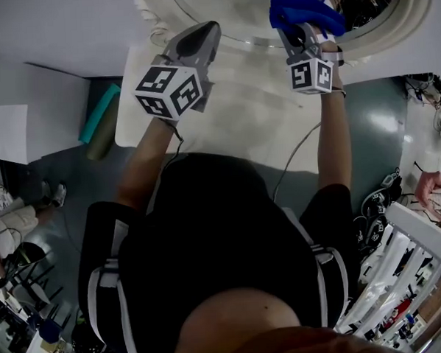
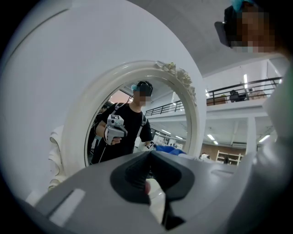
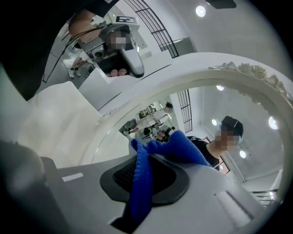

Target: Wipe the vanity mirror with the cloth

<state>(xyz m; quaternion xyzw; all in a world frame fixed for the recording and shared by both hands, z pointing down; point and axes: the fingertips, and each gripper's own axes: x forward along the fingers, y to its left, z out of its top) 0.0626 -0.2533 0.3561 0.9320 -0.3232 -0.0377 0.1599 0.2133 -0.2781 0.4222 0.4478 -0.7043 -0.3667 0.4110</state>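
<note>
White table [image 1: 240, 123] holds the round vanity mirror [image 1: 412, 13] at twelve o'clock, with its bumpy white frame. A teal roll [image 1: 99, 112] lies on the floor at nine o'clock. The right gripper [image 1: 301, 33] pinches the blue cloth [image 1: 304, 9] over the glass at one o'clock. The left gripper [image 1: 209, 29] is pressed together with nothing in it.

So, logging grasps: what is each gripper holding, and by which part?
The right gripper pinches the blue cloth by a bunched fold; the left gripper holds nothing.

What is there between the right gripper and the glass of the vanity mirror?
The blue cloth. The right gripper is shut on it, and its bunched end stands between the jaws and the mirror glass. The right gripper view shows this.
</note>
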